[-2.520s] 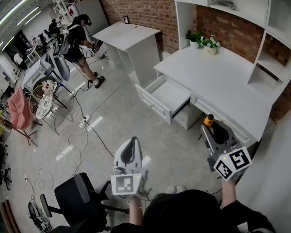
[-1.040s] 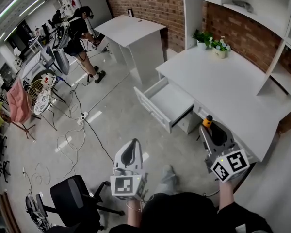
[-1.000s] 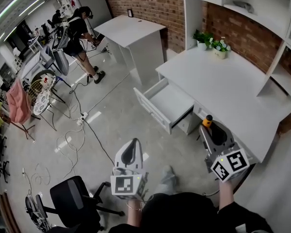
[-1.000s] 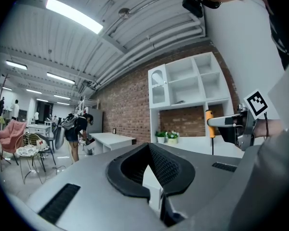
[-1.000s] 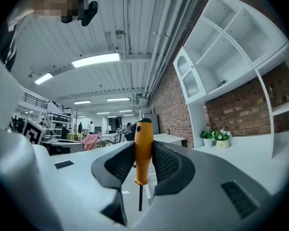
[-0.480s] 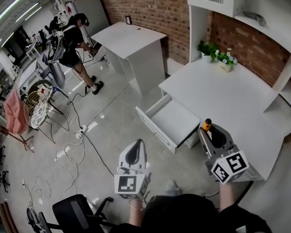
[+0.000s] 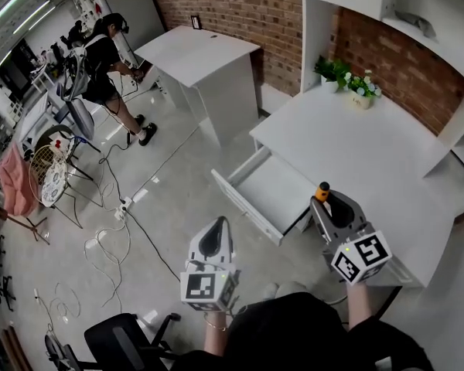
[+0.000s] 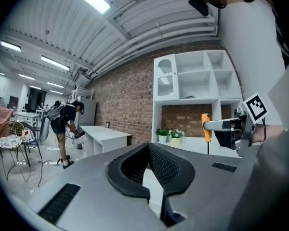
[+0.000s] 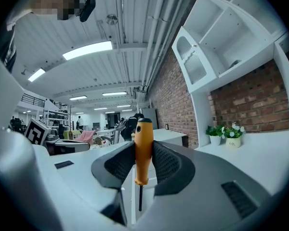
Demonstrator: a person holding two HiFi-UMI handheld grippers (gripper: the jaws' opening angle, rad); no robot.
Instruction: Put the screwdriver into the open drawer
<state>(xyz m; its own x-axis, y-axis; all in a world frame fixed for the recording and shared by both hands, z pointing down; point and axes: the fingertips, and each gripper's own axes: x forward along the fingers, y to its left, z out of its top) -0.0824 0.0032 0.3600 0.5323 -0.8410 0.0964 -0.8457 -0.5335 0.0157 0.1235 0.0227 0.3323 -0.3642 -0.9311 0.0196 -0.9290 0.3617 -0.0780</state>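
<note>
The screwdriver (image 9: 143,150) has an orange handle and a thin dark shaft. It stands upright in my right gripper (image 9: 144,147), which is shut on the handle. In the head view the right gripper (image 7: 325,202) hangs just right of the open white drawer (image 7: 243,207), with the screwdriver (image 7: 322,190) sticking up from its tips. The drawer is pulled out of the white desk (image 7: 356,145), and its inside looks bare. My left gripper (image 7: 218,224) is over the floor, in front of the drawer. Its jaws are shut with nothing between them, as the left gripper view shows (image 8: 148,146).
Small potted plants (image 7: 348,76) stand at the desk's back, under white shelves. A second white table (image 7: 197,52) stands against the brick wall, with a person (image 7: 100,60) beside it. Cables (image 7: 108,230) trail on the floor at left, and a black chair (image 7: 131,338) is near my feet.
Both grippers have moved forward toward the desk, so the open drawer is closer to them. The right gripper still holds the screwdriver, and the left stays shut.
</note>
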